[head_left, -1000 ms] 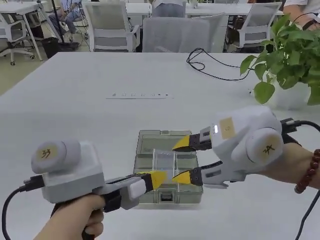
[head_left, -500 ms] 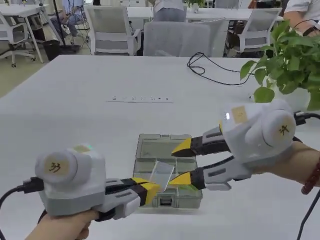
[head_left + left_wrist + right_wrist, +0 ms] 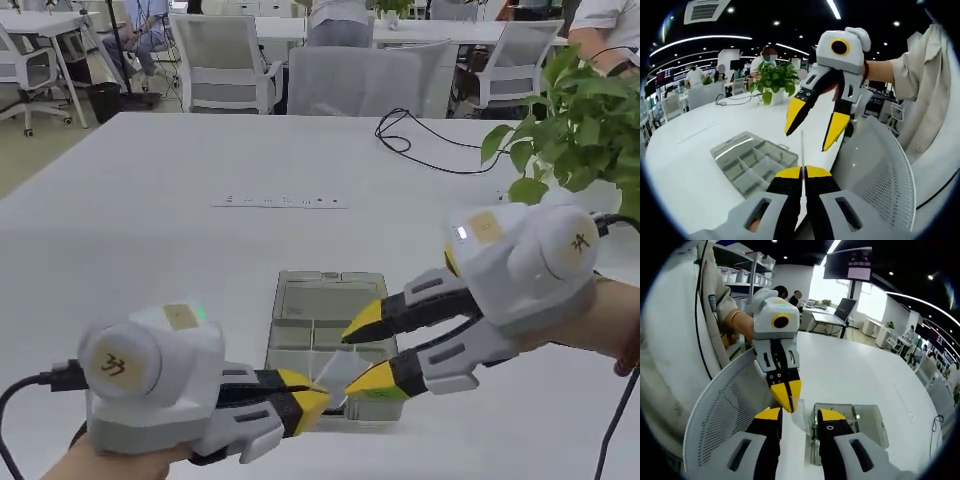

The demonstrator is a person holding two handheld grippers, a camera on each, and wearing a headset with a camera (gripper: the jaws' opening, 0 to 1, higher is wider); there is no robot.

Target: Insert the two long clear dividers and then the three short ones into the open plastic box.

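The divider (image 3: pixel 801 147), a thin clear sheet, is pinched edge-on between the pressed-together yellow tips of the left tool (image 3: pixel 802 172) and stands up out of them. In the right gripper view it (image 3: pixel 801 417) shows as a glassy pane hanging off the left tool (image 3: pixel 786 397), just at the near end of the box (image 3: pixel 865 425). The right tool (image 3: pixel 800 414) is spread, its two yellow tips on either side of the pane; from the left gripper view the right tool (image 3: pixel 807 140) comes in from above with the sheet's top edge reaching up into its gap, though whether either jaw touches the sheet I cannot tell. In the head view the left tool (image 3: pixel 308 398) sits low at the near left corner of the box (image 3: pixel 330 295) and the right tool (image 3: pixel 355 360) angles in from the right over the near half. The box lies open on the white bench (image 3: pixel 150 230), lid laid flat on the far side, clear dividers already forming cells in its tray (image 3: pixel 752 160). Farther out on the bench lies a thin pale strip (image 3: pixel 280 200), a black cable (image 3: pixel 420 135) loops beyond it, and a leafy plant (image 3: pixel 580 110) stands at the right edge. Grey chairs (image 3: pixel 225 60) line the far side.
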